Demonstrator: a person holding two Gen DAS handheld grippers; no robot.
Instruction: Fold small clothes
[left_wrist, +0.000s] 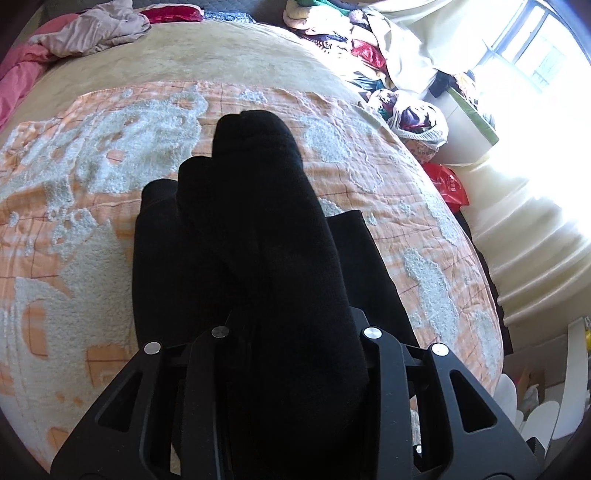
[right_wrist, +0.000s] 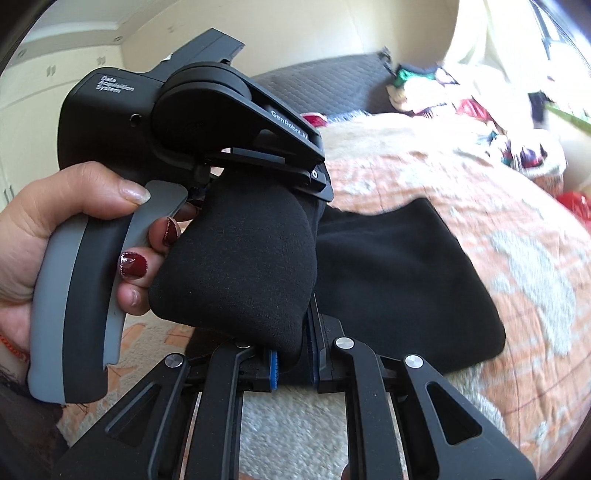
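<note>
2 grippers (right_wrist: 291, 369), 2 black socks (left_wrist: 266, 221), 1 blanket (left_wrist: 92, 184)

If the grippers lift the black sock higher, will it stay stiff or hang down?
The black sock will probably hang: it is soft knit, and it already bulges and droops between the left gripper and the right gripper. It looks light and unlikely to slip from the ridged blue pads.

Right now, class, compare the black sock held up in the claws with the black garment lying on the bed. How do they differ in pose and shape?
1. The black sock is lifted off the bed, gripped by the right claw; the black garment lies on the orange blanket.
2. The sock looks bunched and rounded; the garment is spread flat with a straight edge.
3. The garment covers more area.
Both are plain black knit fabric.
</note>
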